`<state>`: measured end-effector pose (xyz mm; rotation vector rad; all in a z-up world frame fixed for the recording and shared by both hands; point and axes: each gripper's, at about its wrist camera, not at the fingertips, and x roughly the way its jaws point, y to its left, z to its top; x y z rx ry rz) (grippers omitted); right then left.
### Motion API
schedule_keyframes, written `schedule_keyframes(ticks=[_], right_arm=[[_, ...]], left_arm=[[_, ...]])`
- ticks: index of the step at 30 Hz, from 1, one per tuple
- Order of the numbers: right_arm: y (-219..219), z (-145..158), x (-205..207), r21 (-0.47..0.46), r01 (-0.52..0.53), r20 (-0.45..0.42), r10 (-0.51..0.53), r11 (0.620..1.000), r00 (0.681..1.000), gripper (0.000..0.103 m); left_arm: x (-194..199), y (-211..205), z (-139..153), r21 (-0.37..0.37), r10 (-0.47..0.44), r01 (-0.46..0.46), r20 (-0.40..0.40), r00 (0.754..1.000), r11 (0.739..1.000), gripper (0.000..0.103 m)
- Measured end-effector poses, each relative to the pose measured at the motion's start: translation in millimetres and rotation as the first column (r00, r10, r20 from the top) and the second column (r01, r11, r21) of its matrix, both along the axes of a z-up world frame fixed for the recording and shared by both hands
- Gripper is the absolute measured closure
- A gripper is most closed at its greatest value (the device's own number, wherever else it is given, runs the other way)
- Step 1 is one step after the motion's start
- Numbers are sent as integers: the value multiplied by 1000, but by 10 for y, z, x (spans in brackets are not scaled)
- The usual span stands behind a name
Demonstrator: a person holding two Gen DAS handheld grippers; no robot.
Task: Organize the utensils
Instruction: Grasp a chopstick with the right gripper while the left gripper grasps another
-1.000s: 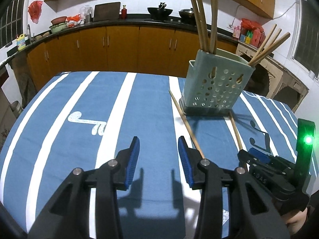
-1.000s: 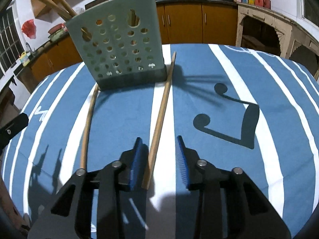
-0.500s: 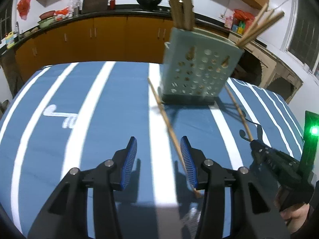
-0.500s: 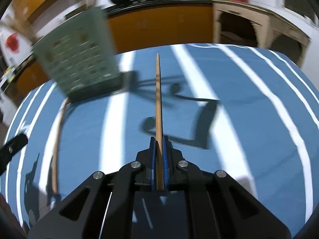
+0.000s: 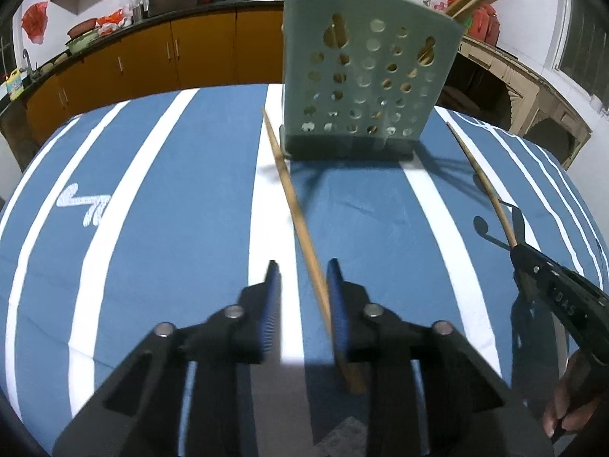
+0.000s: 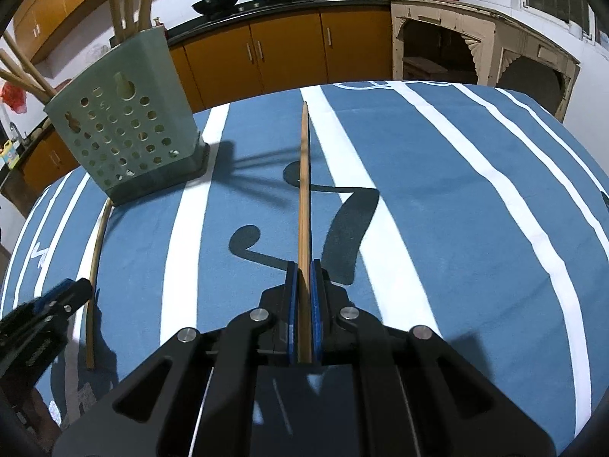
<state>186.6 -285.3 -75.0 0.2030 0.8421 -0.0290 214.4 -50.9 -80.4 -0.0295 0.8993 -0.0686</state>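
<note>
Right tool (image 6: 303, 280) clamps a slender wooden chopstick (image 6: 303, 190) — smooth, tapered.

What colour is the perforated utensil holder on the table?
Pale grey-green, with a darker base; the utensil holder shows best in the left wrist view.

Bright overhead light casts sharp dark shadows on the striped cloth (image 5: 182, 228); fisheye edges bend, and the near foreground seems slightly blurred.
</note>
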Motion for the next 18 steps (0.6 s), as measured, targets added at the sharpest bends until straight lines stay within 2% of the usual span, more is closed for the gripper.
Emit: schedule_keyframes(ticks=[1, 2, 13, 18], right_arm=[[20, 3, -6, 0, -8, 1, 8, 1000, 1000, 95], [46, 4, -16, -1, -19, 1, 19, 1000, 1000, 95], [157, 17, -16, -13, -61, 1, 61, 998, 998, 95], [194, 22, -26, -24, -83, -1, 83, 996, 997, 95]], left_arm=[[7, 18, -3, 13, 7, -7, 3, 1000, 1000, 92], [11, 43, -3, 10, 8, -8, 3, 1000, 1000, 94], [76, 632, 19, 57, 101, -101, 8, 995, 993, 95], [87, 705, 29, 72, 81, -81, 8, 997, 994, 95]])
